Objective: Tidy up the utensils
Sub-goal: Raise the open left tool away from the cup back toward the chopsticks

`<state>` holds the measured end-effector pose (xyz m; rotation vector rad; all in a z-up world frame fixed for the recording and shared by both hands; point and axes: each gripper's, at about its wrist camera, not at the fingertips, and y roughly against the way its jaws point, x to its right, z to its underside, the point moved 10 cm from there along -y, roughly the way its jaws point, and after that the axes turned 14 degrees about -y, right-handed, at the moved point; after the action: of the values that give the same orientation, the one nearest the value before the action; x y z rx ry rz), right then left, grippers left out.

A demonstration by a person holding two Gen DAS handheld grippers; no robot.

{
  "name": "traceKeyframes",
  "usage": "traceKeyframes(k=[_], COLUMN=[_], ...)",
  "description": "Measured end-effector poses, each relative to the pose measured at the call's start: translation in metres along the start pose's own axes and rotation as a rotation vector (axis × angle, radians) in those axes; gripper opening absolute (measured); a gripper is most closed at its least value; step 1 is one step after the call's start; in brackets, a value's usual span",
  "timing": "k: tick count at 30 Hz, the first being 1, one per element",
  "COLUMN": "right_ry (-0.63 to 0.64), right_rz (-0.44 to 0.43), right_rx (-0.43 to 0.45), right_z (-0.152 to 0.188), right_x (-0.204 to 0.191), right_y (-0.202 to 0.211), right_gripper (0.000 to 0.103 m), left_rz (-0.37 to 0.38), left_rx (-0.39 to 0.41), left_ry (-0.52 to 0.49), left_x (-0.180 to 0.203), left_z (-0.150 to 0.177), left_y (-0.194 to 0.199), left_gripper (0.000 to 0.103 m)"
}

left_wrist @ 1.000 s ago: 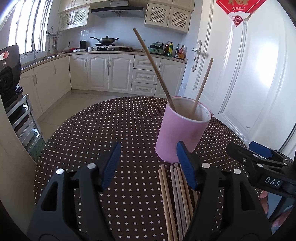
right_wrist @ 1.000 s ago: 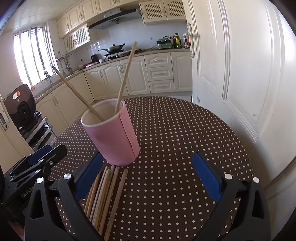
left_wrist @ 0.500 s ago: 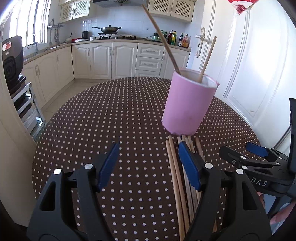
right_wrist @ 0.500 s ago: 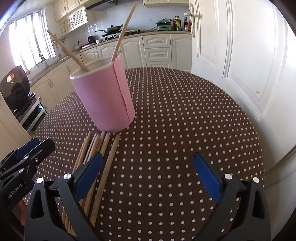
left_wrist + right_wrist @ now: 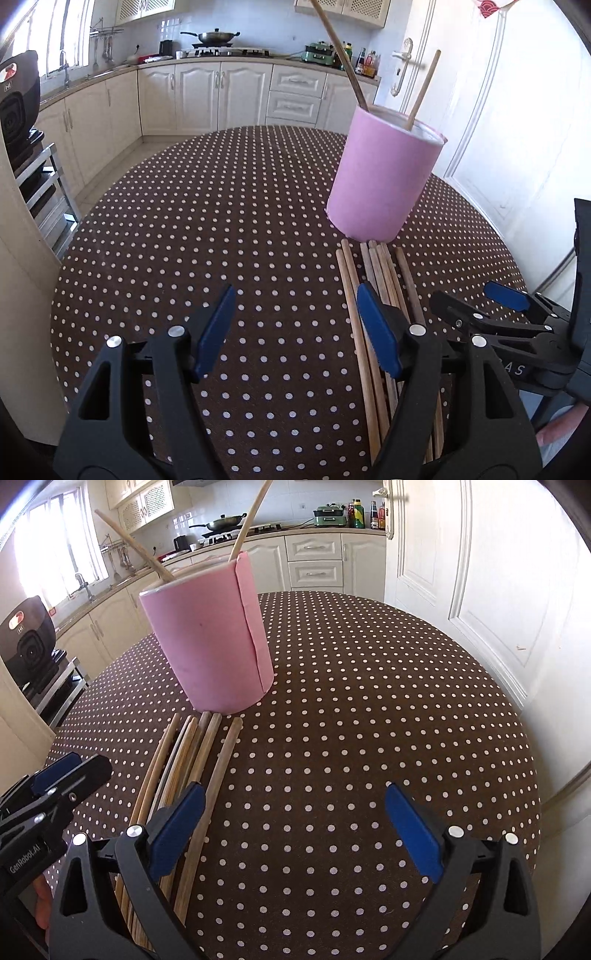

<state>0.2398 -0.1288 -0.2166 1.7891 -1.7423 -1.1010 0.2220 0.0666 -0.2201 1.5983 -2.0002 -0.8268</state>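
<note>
A pink cylindrical holder [image 5: 382, 179] [image 5: 210, 635] stands upright on the dotted table, with two wooden chopsticks [image 5: 340, 48] [image 5: 245, 520] leaning out of it. A bundle of several loose chopsticks [image 5: 373, 291] [image 5: 188, 764] lies flat just in front of the holder. My left gripper [image 5: 295, 328] is open above the table, its right finger over the bundle, nothing between the pads. My right gripper [image 5: 295, 827] is open wide, its left finger over the bundle's right side. Each view also shows the other gripper at its edge.
The round table wears a brown cloth with white dots [image 5: 207, 229] [image 5: 369, 686]. White cabinets [image 5: 207, 92] and a stove with a wok line the far wall. A white door [image 5: 480, 590] is close on the right, a black appliance [image 5: 14, 99] on a rack to the left.
Both grippers have sunk and tipped further down toward the table. The holder has risen in both views, and more of the chopstick bundle shows below it.
</note>
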Motion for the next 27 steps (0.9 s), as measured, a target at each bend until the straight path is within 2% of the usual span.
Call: traceKeyframes(k=[2,7,19,22,27], right_ry=[0.024,0.052,0.035,0.076,0.077], right_rz=[0.019,0.034,0.044,0.096,0.092], right_rx=[-0.013,-0.022,-0.023,-0.014,-0.006], right_z=[0.001,0.004,0.004,0.007,0.010], right_x=[-0.002,-0.006,-0.002,0.004,0.006], right_y=[-0.003,-0.005,-0.007,-0.007,-0.004], right_gripper=[0.094,0.094,0.094,0.094,0.094], left_rz=[-0.015,0.017,0.070,0.062,0.038], left_rx=[-0.018,-0.044,-0.072,-0.079,-0.094], left_ry=[-0.006,0.006,0.023,0.009,-0.011], left_x=[0.001,0.006,0.009,0.011,0.015], left_z=[0.003,0.008,0.008,0.006,0.003], left_y=[-0.002,-0.007,-0.020,-0.024,-0.031], left_gripper=[0.067,0.067,0.067,0.067,0.067])
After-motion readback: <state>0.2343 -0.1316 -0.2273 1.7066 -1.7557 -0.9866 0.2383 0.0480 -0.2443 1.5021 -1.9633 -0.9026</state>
